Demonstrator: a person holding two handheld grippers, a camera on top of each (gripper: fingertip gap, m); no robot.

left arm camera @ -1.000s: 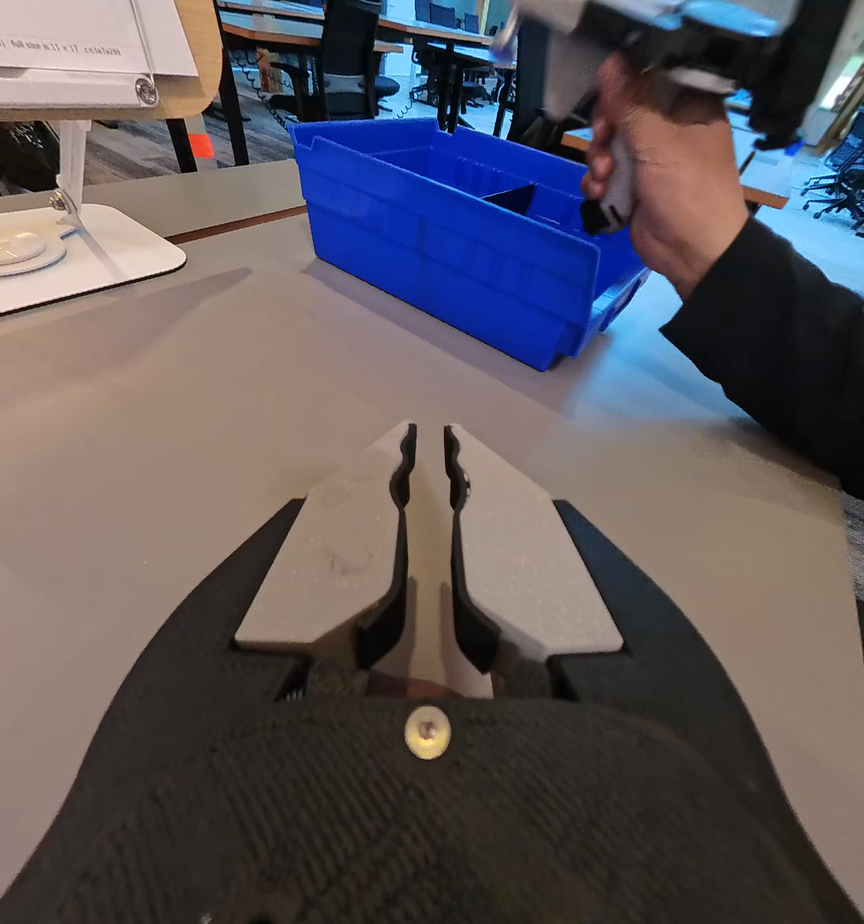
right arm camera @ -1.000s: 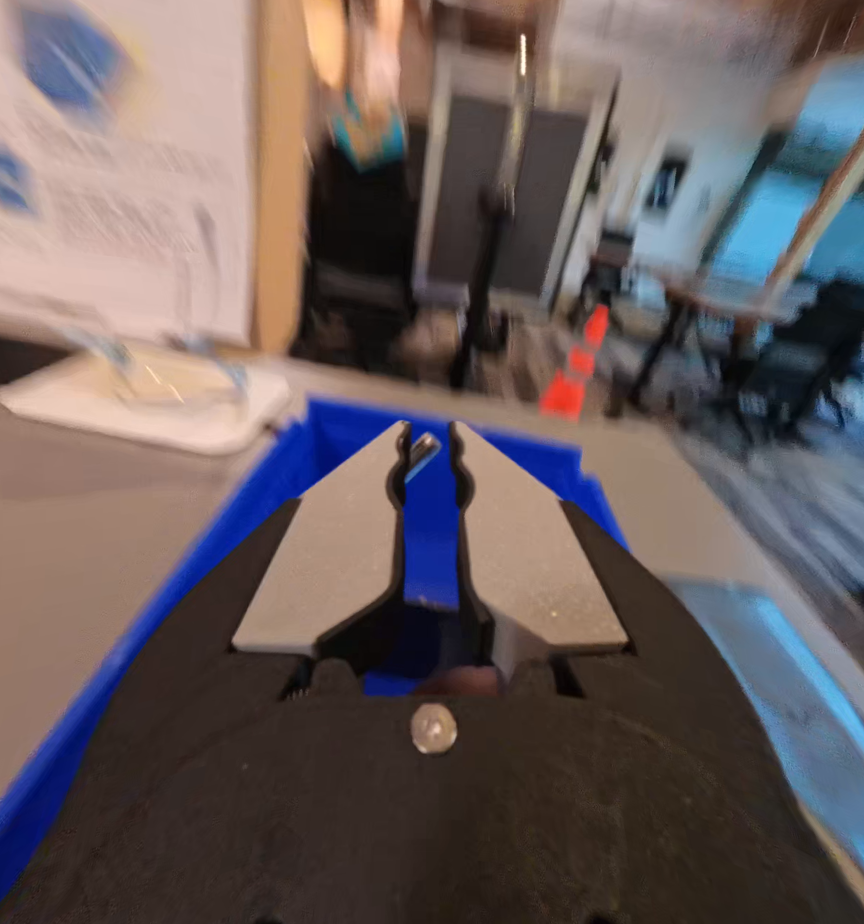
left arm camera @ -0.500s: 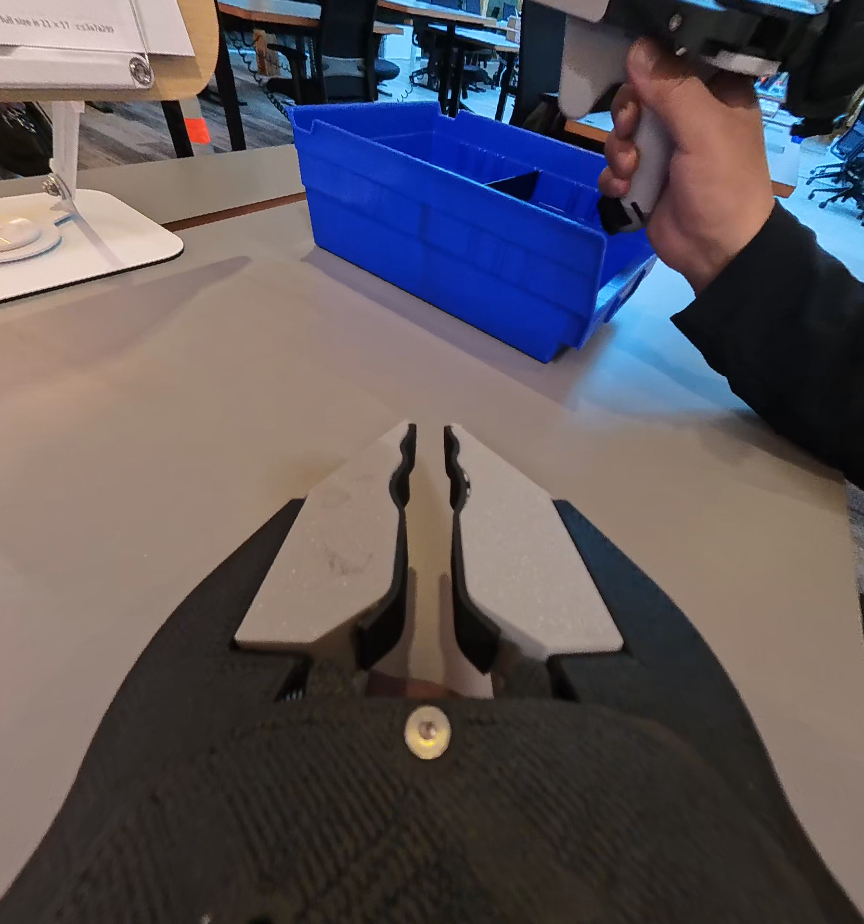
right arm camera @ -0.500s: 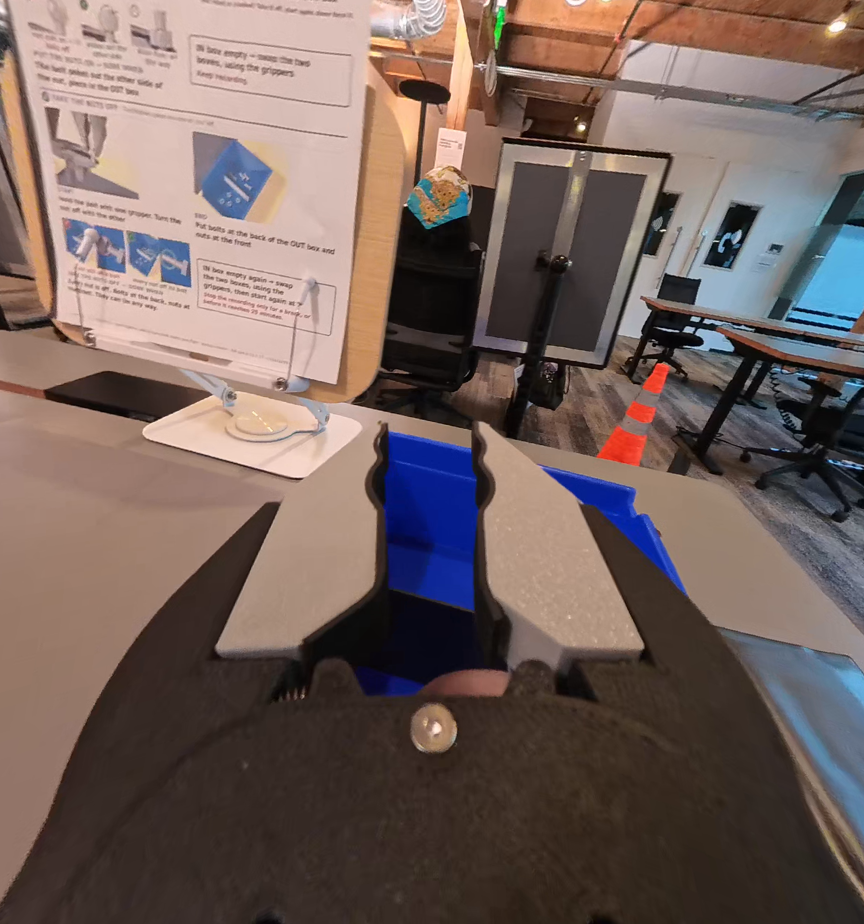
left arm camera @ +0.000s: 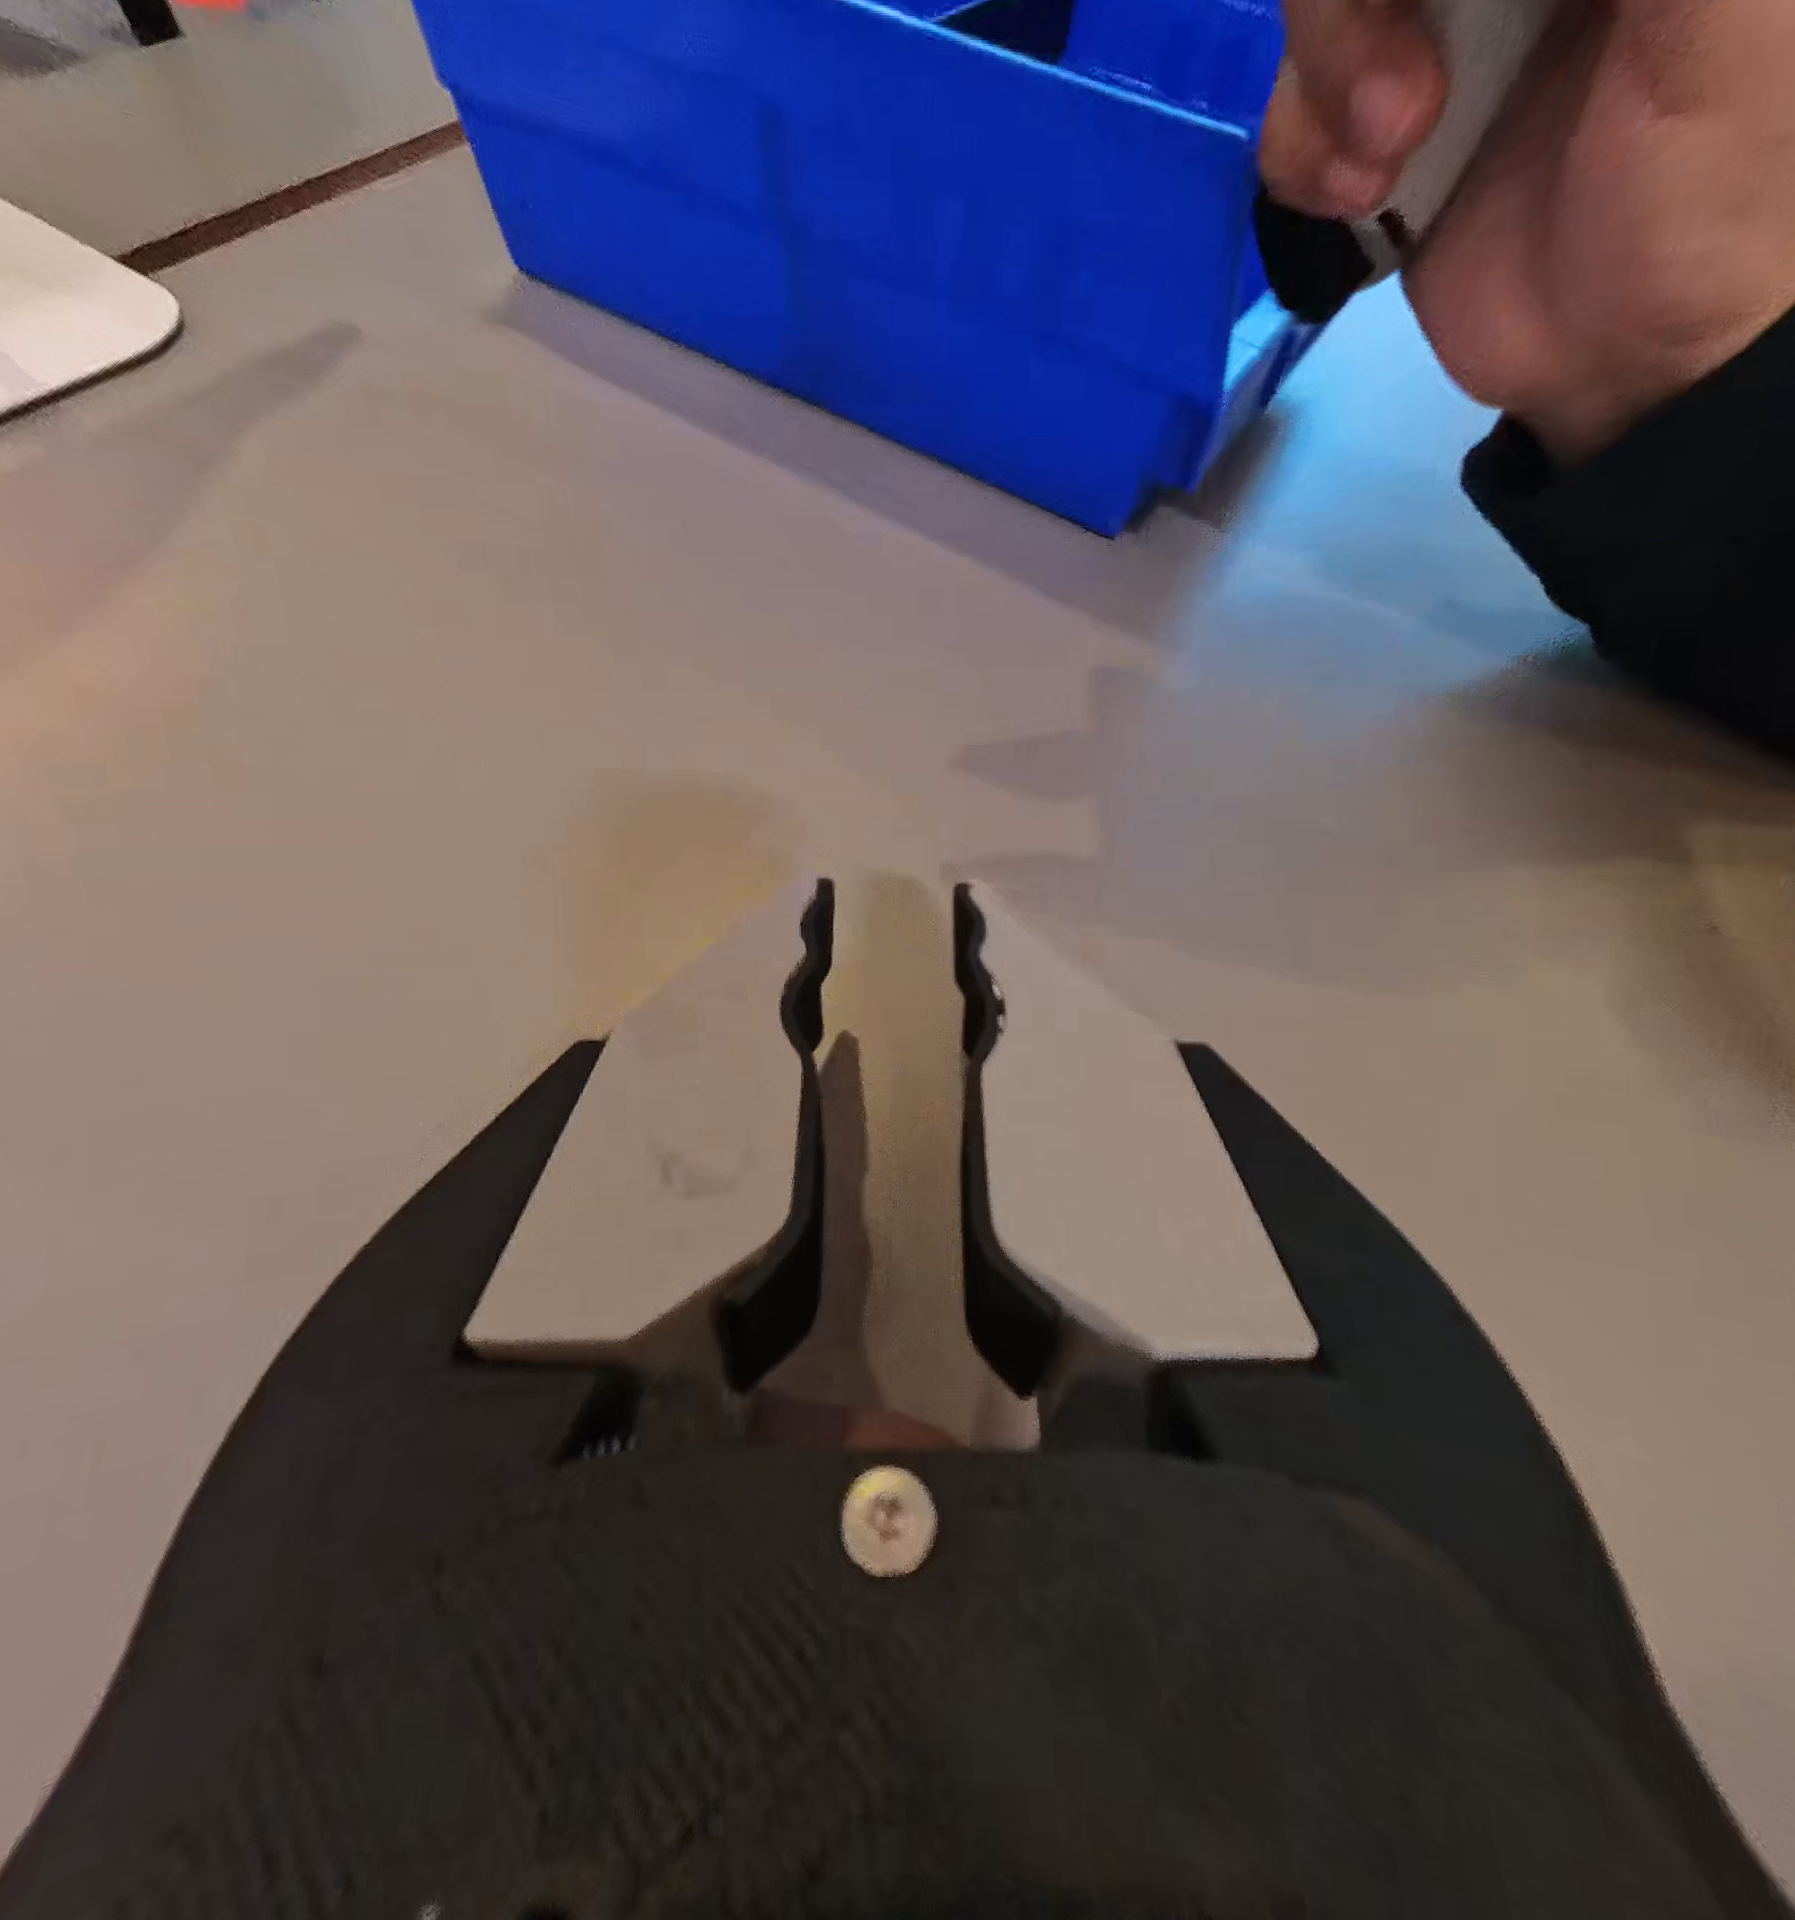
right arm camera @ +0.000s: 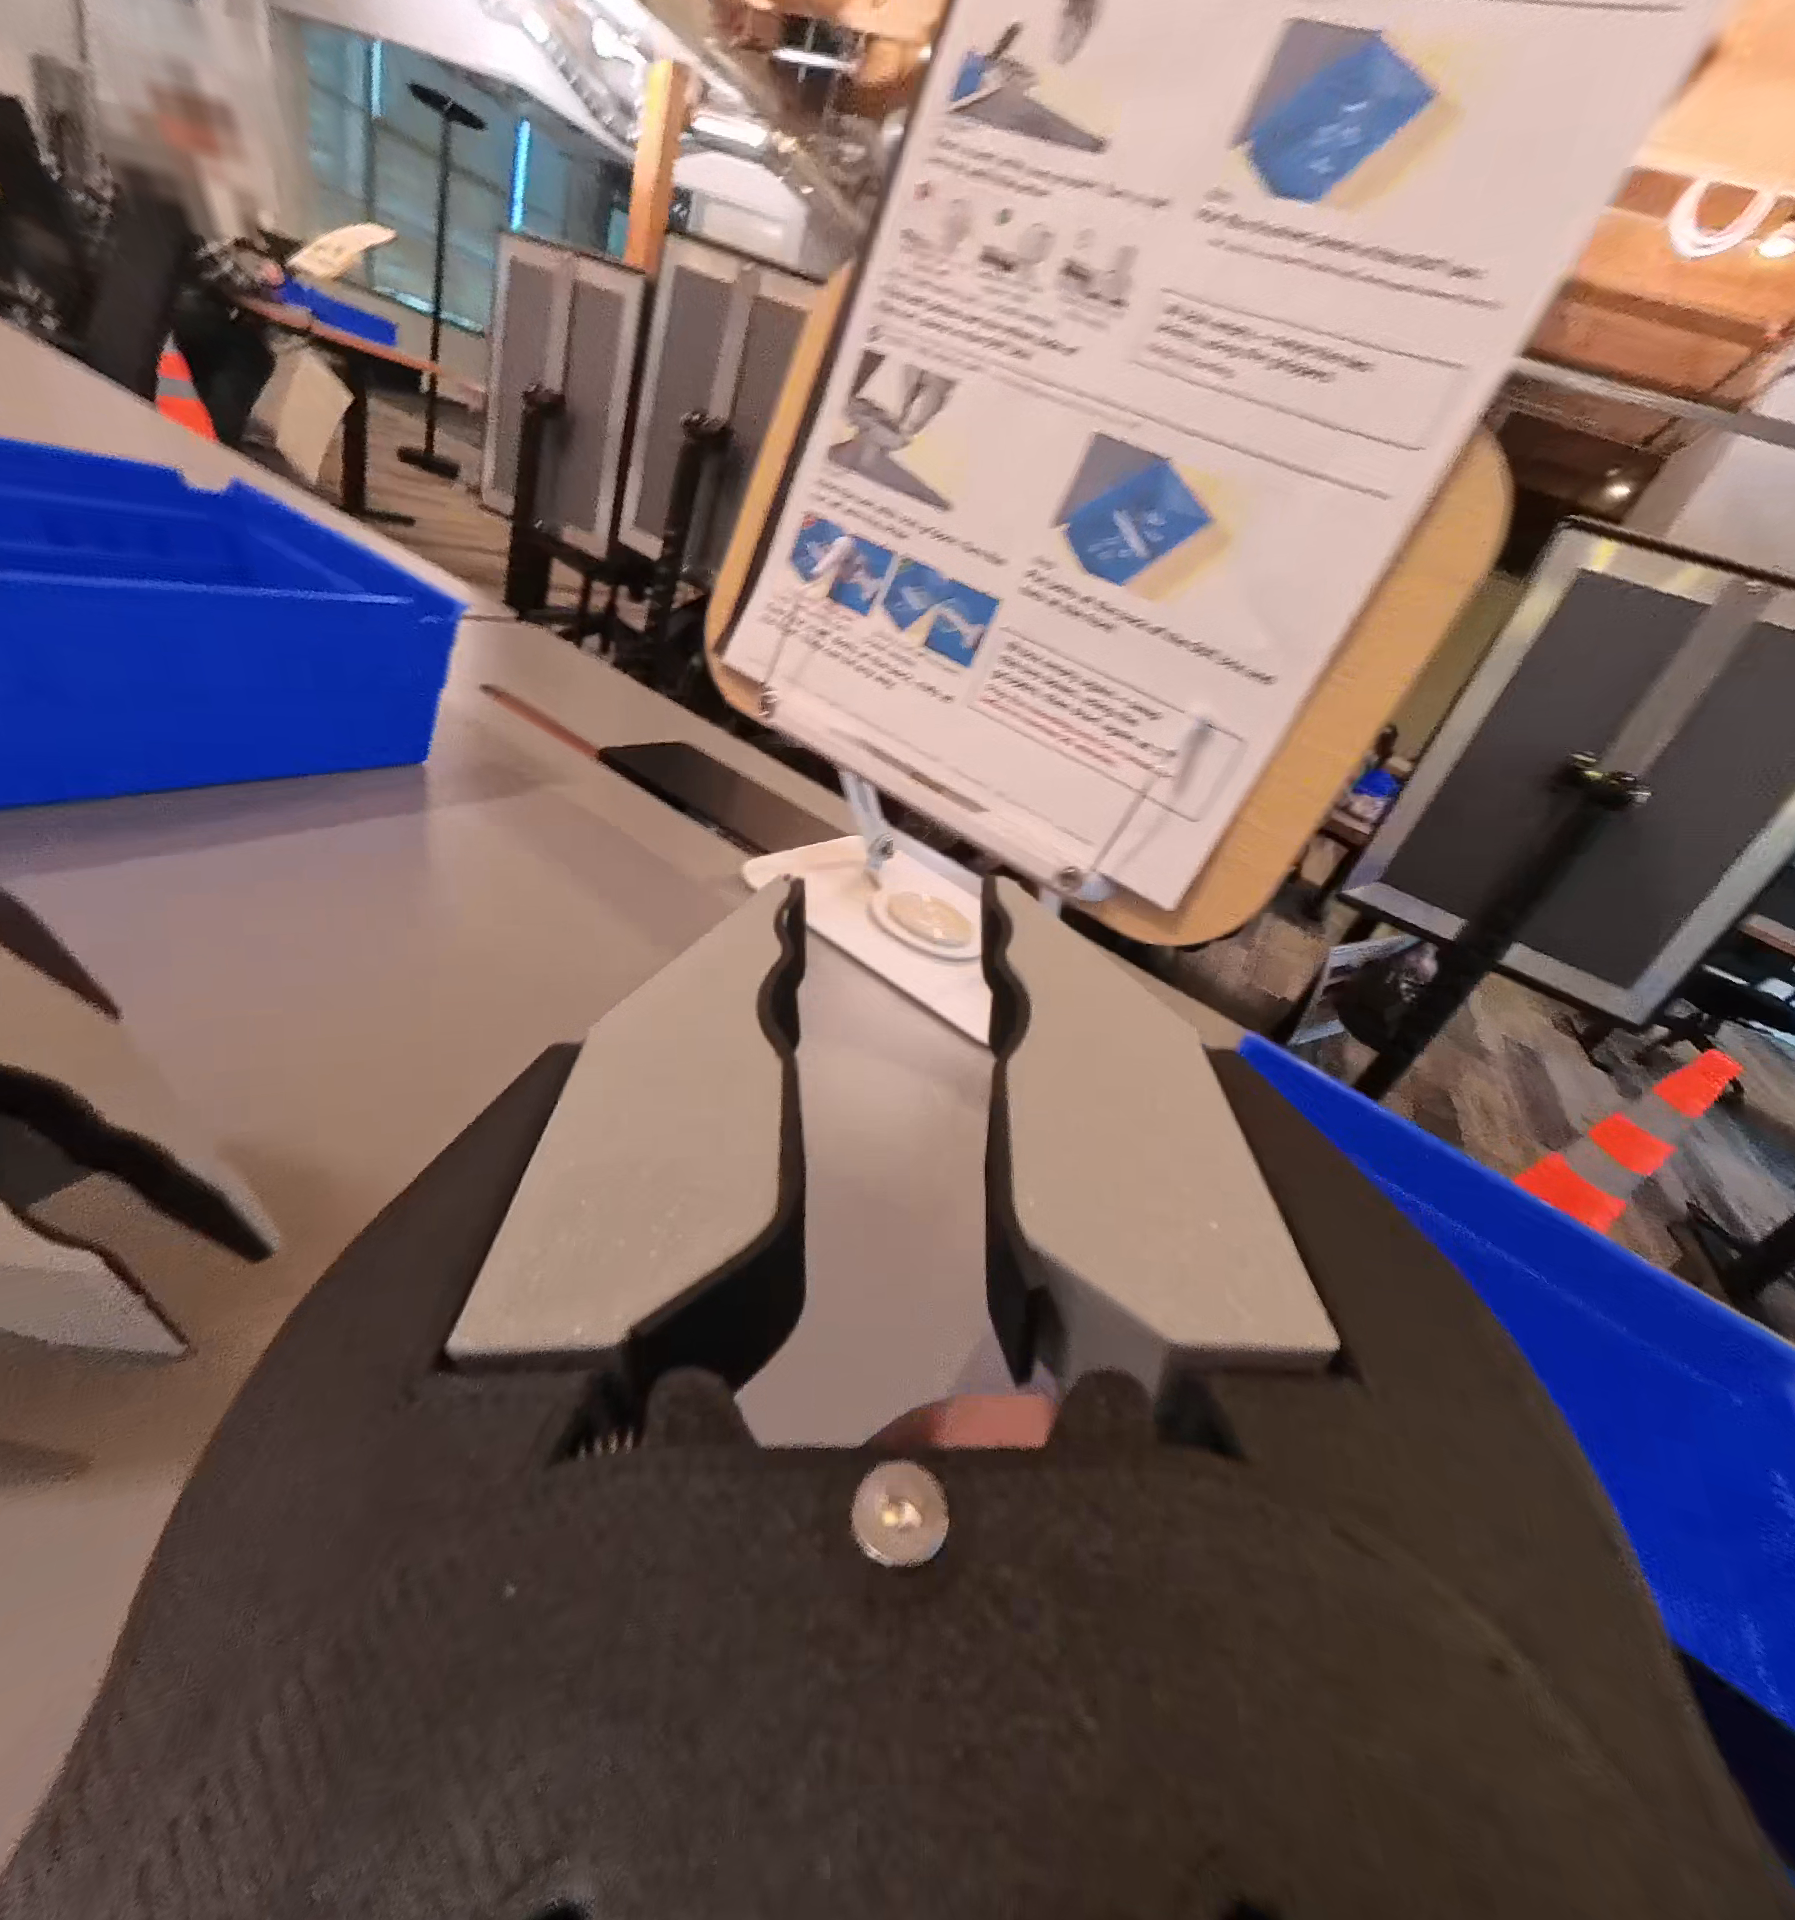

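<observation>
My left hand-held gripper (left arm camera: 887, 894) sits narrow-gapped, empty, over grey surface (left arm camera: 353, 727); right hand-held gripper (right arm camera: 888, 914) wider, empty (blue bin (right arm camera: 1599, 1351) beside it).

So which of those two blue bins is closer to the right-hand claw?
The blue bin at the picture's lower right, directly beside the right claw; the other blue bin sits across the table, far left.

Each gripper, left (left arm camera: 888, 904) and right (right arm camera: 888, 904), has flat grey fingers (left arm camera: 664, 1164) with wavy black inner edges, a textured black body and one silver screw (left arm camera: 888, 1521). A black sleeve (left arm camera: 1703, 520) shows at upper right.
</observation>
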